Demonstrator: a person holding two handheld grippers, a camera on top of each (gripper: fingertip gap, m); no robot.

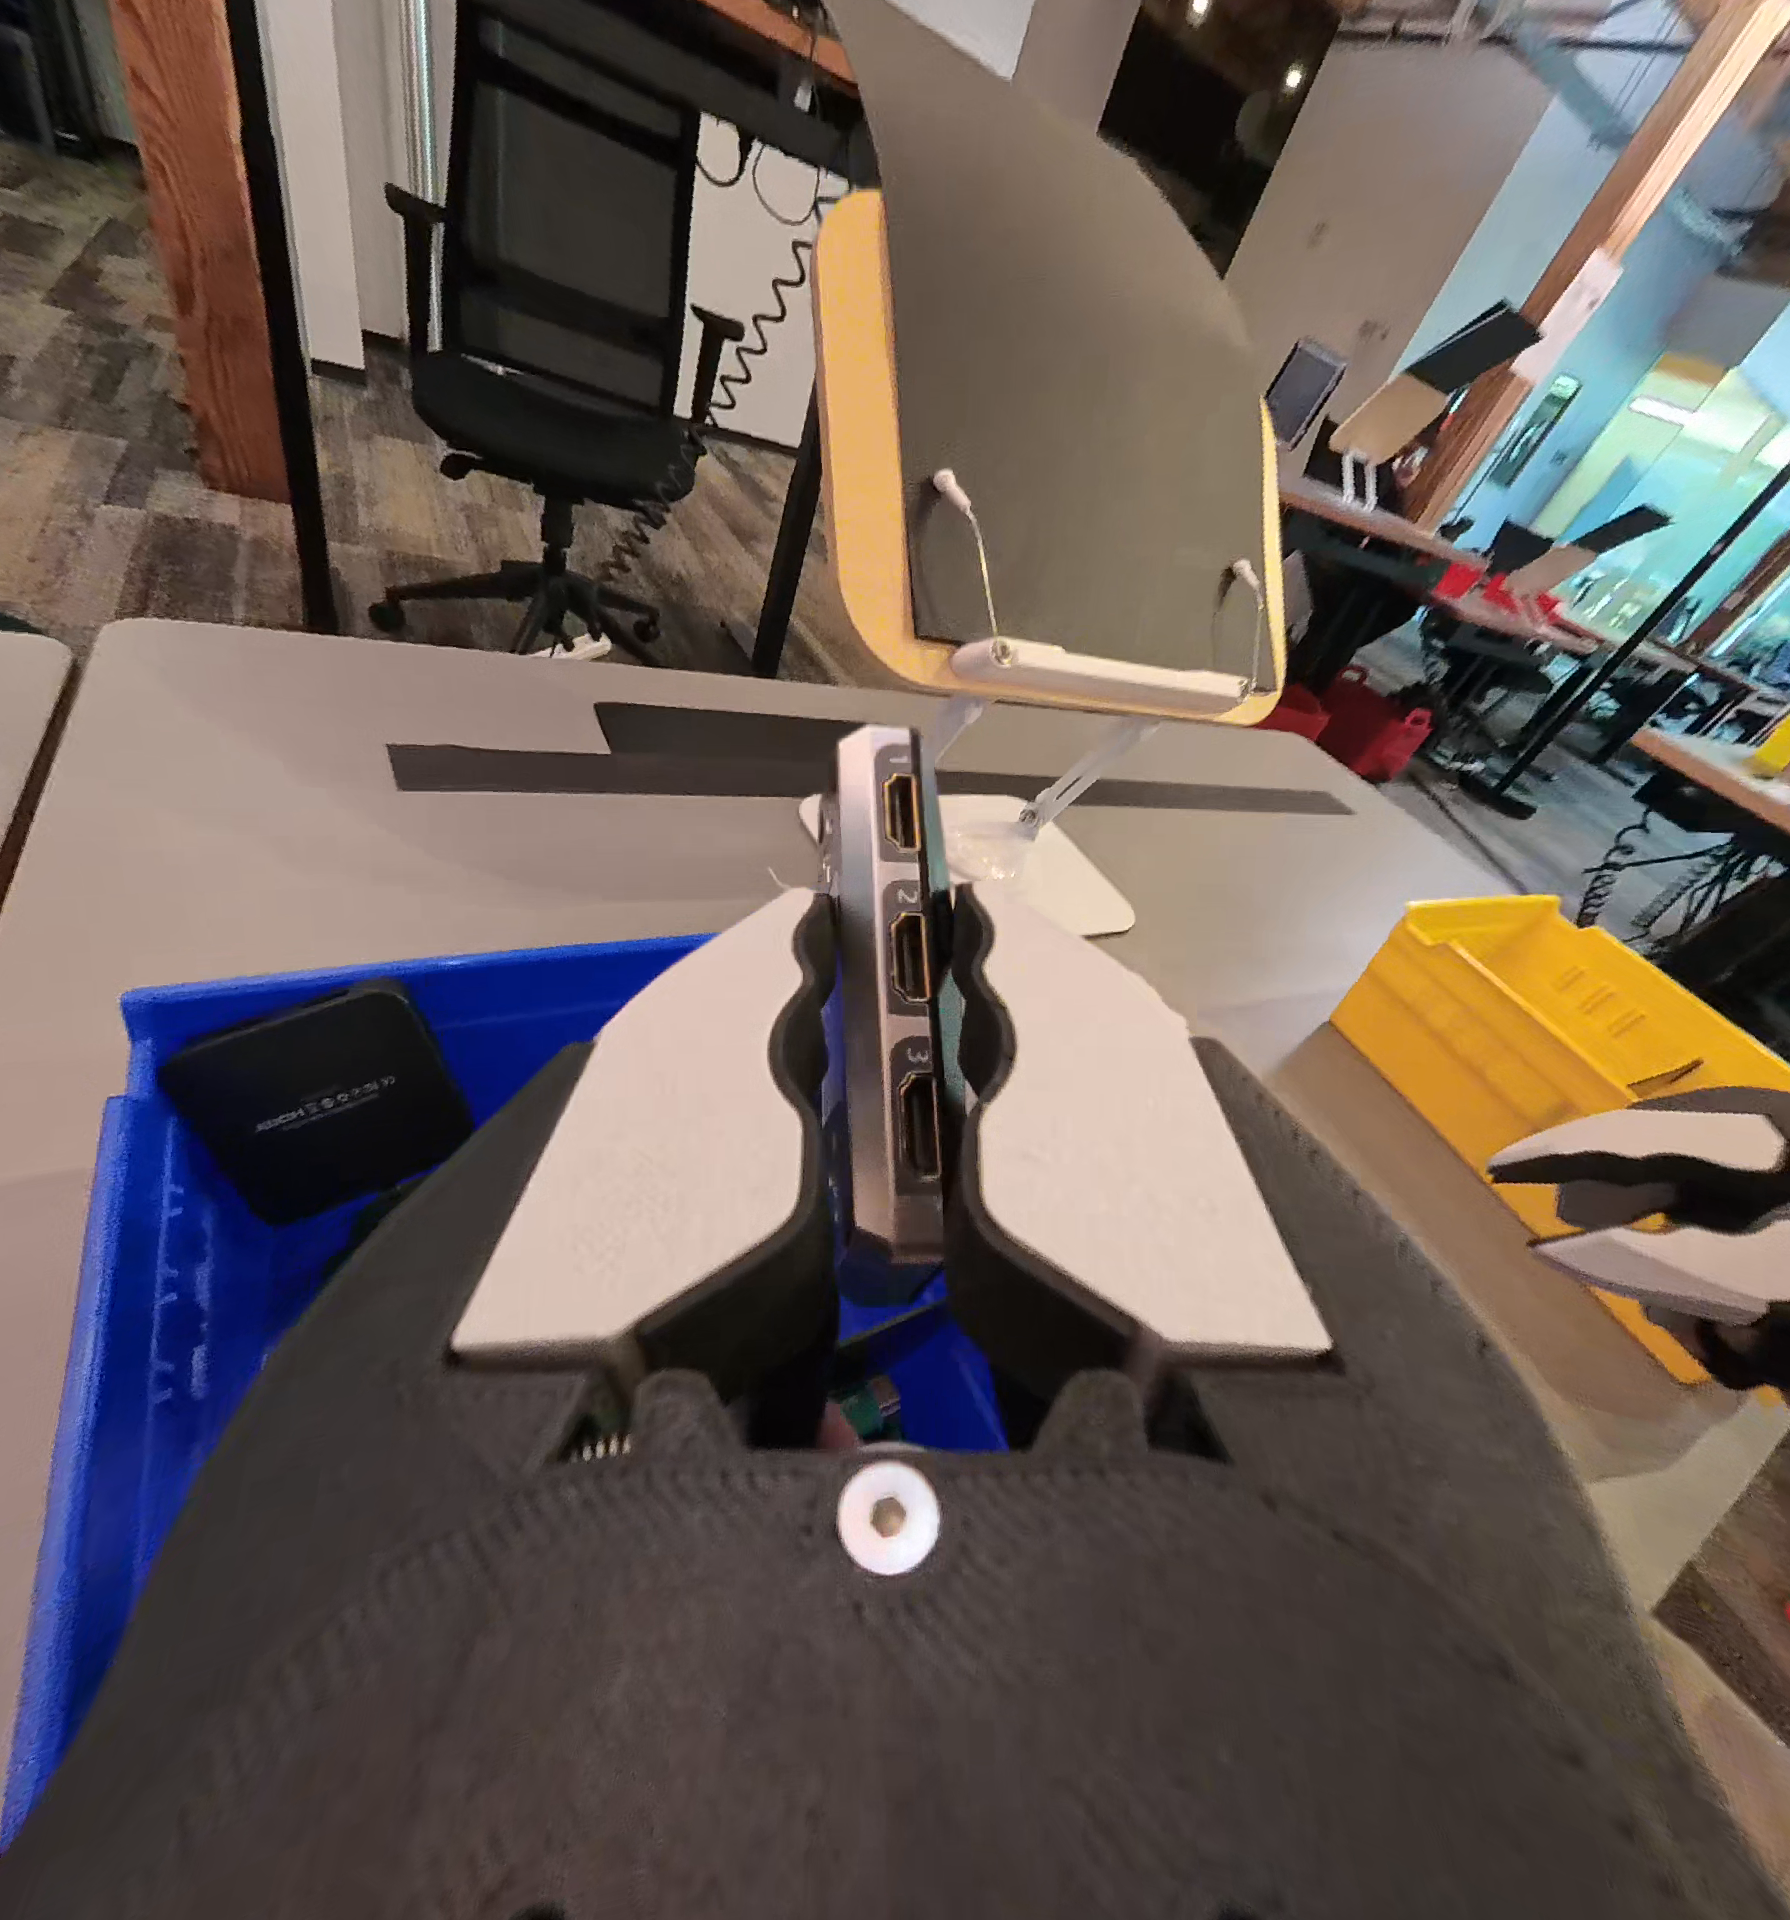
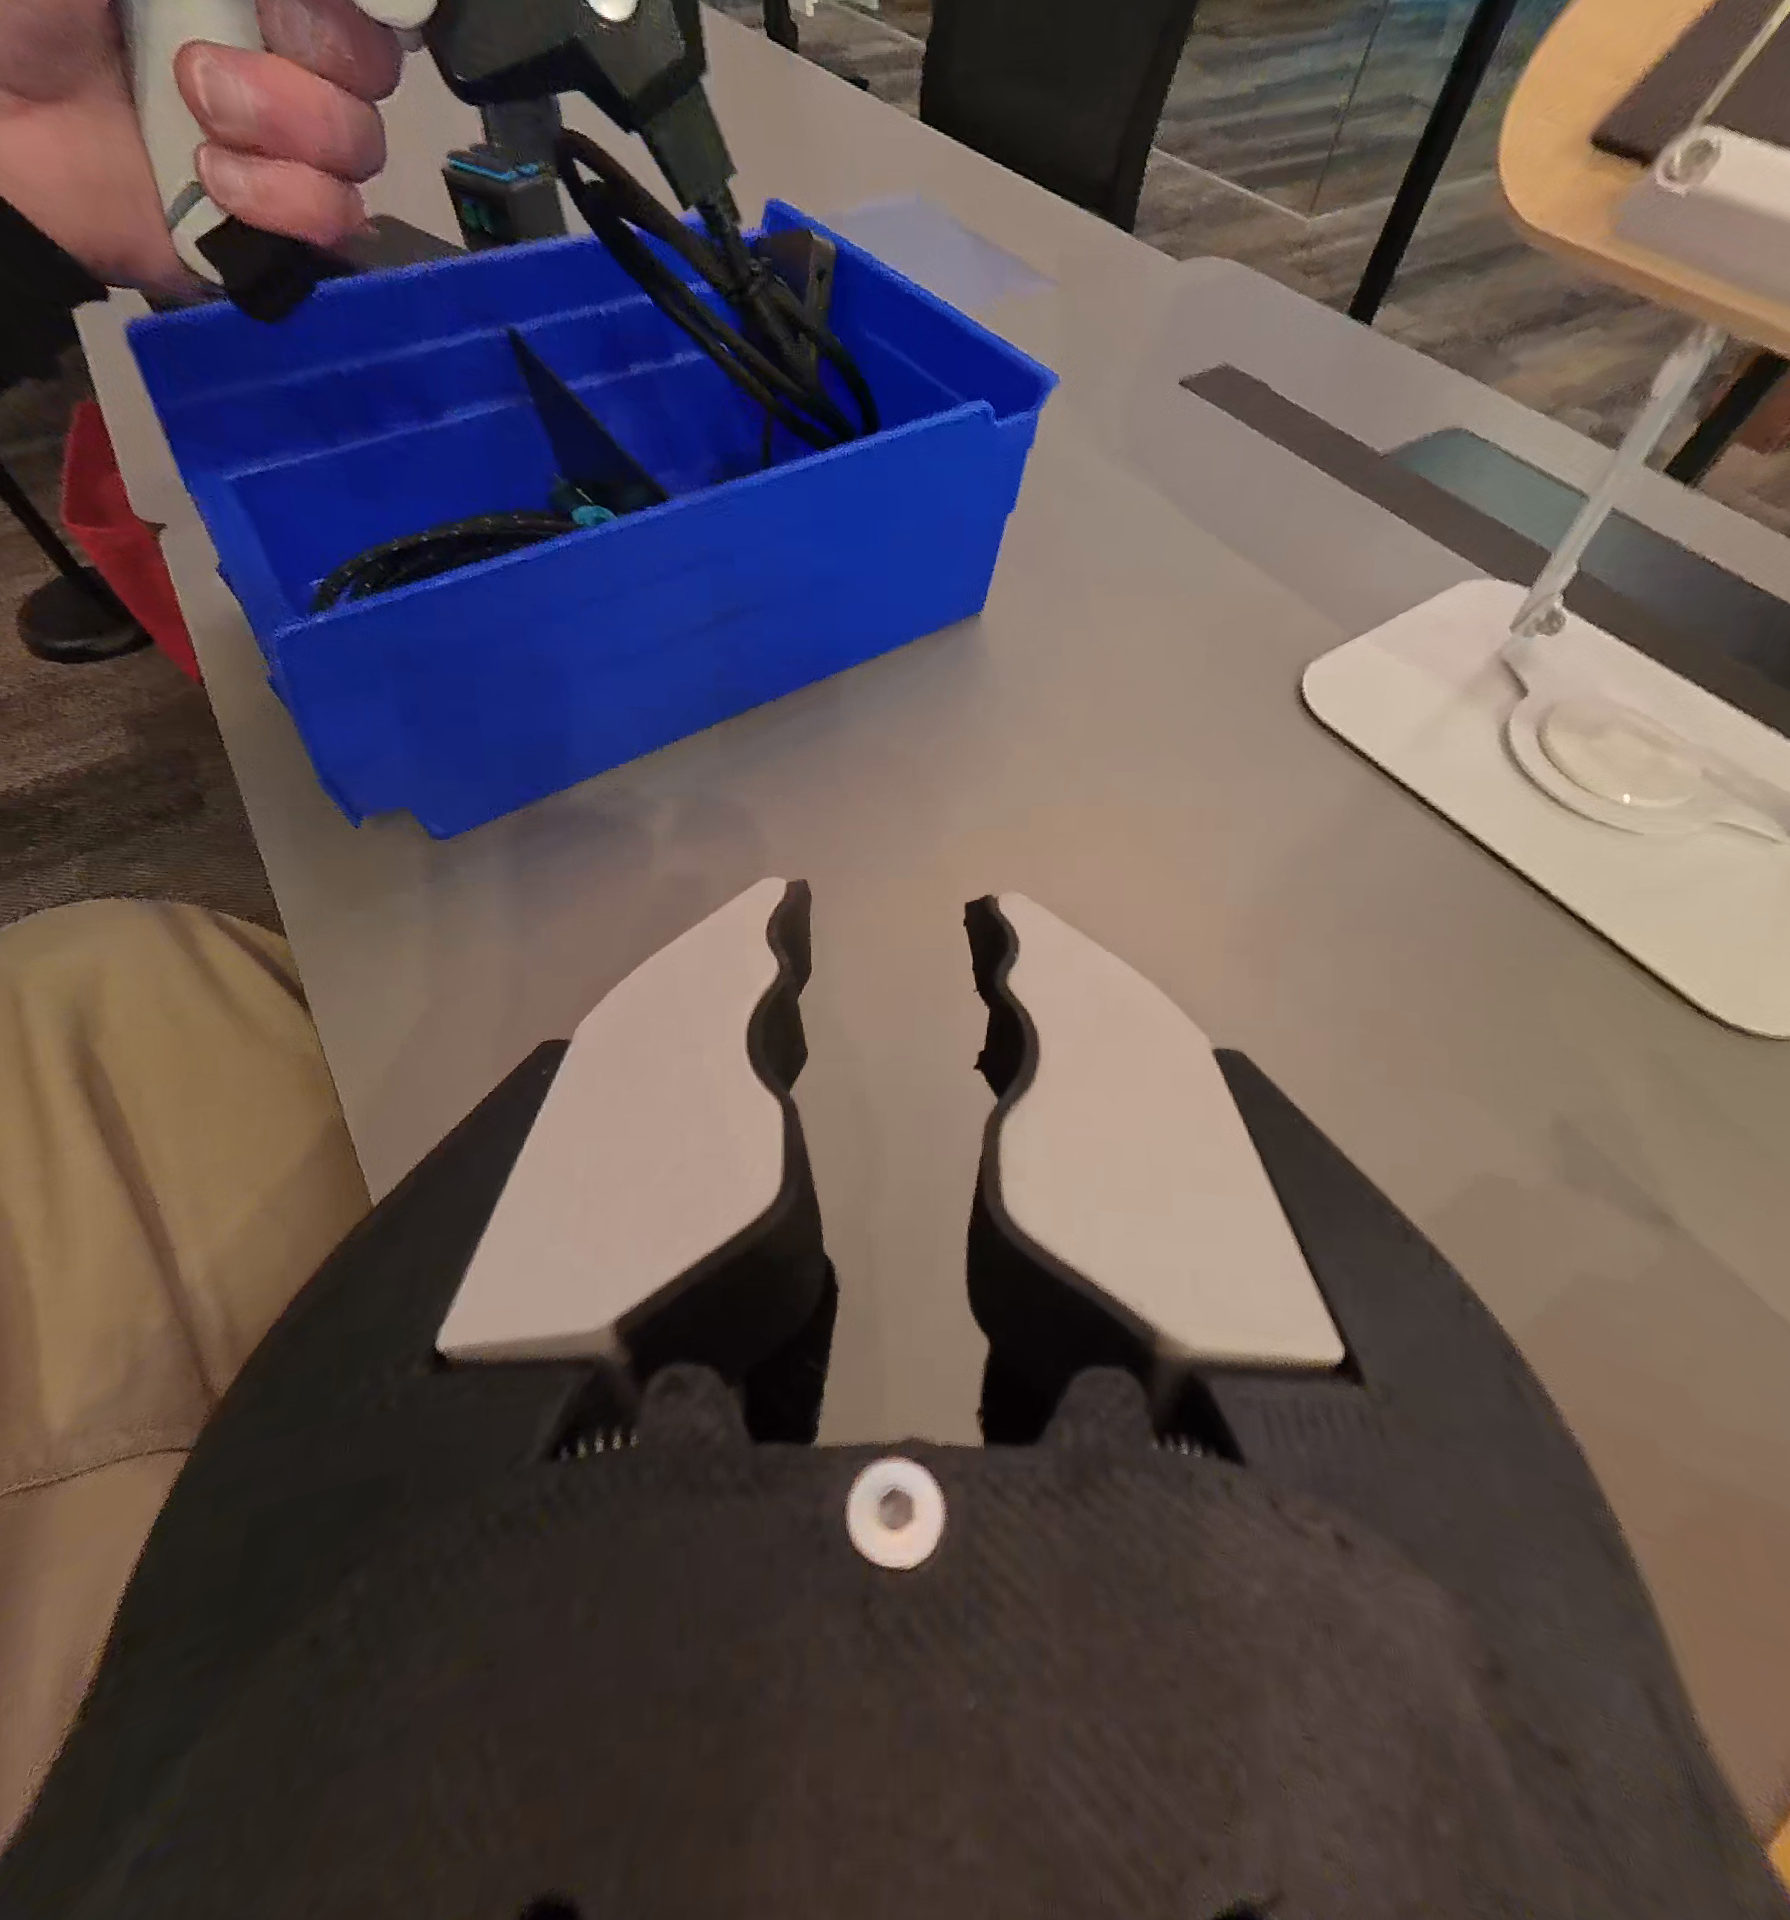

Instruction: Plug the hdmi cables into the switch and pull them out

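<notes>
Jaws of our left gripper (image 1: 886, 914) clamp the switch (image 1: 896, 997) on edge above the blue bin (image 2: 600, 623), ports empty, while our right gripper (image 2: 886, 904) gapes empty over the desk (image 2: 1130, 831), so next we likely fetch a cable (image 2: 735, 312) from the bin.

One switch (image 1: 896, 997) with three ports. Two grippers: left (image 1: 886, 914), right (image 2: 886, 909). One blue bin (image 2: 600, 644), one yellow bin (image 1: 1525, 1049). One black flat box (image 1: 314, 1101). One stand (image 2: 1597, 790). One office chair (image 1: 558, 343).
</notes>
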